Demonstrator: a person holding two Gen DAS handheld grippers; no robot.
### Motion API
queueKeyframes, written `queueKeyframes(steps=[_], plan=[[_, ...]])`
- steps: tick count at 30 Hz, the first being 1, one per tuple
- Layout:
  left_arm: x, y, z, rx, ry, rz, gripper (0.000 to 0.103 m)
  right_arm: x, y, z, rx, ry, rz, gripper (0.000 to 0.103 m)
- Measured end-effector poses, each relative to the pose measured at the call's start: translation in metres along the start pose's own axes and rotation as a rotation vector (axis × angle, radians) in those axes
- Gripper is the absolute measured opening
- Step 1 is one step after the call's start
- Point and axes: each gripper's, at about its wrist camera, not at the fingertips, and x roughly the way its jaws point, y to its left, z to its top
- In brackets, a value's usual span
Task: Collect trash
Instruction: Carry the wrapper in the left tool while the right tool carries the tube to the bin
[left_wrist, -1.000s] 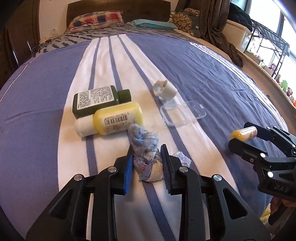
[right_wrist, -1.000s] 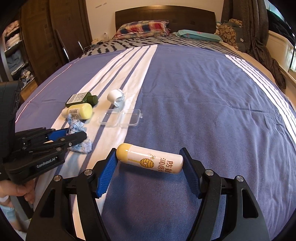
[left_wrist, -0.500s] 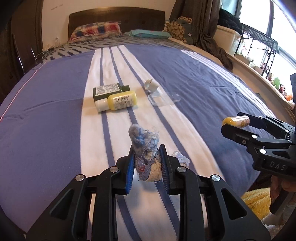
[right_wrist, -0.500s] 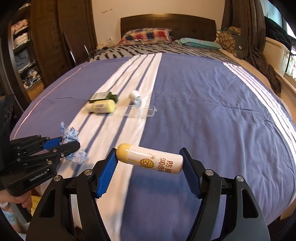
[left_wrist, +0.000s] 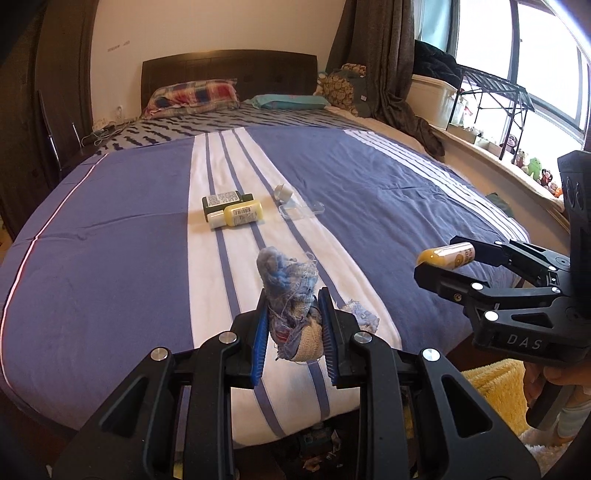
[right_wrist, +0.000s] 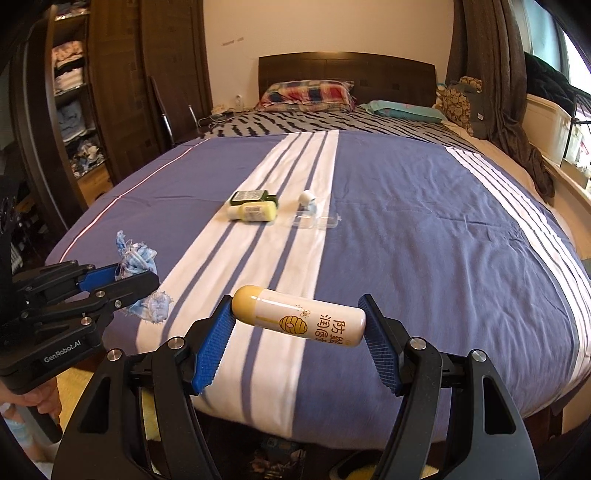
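At lower centre of each wrist view, we see the left gripper (left_wrist: 291, 325) clamped on a frayed blue rag (left_wrist: 290, 291) and the right gripper (right_wrist: 299, 332) pinching a tube (right_wrist: 299, 319) endwise, the rag's lower end hidden between the pads.

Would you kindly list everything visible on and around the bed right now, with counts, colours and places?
Frayed cloth wad: one, blue and beige, clamped in the left gripper.
Lip balm tube: one, cream with yellow cap, gripped end to end.
Bottles: two, dark green and yellow, side by side on the white stripe.
White cap: one, beside the clear case.
Bedspread: one, blue with white stripes.
Pillows: plaid and teal, at the headboard.
Left gripper: black, blue pads, shut.
Right gripper: black, blue pads, shut on the tube.
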Motion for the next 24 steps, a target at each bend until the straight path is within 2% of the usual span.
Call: queueKeyframes(steps=[9, 24], plan=[[-0.028, -0.009, -0.039, 0.007, 0.006, 0.011, 0.024, -0.019, 0.015, -0.043, 0.005, 0.021, 0.033, 0.069], [-0.015, -0.008, -0.13, -0.022, 0.153, 0.0, 0.024, -0.016, 0.016, -0.112, 0.034, 0.13, 0.041, 0.069]])
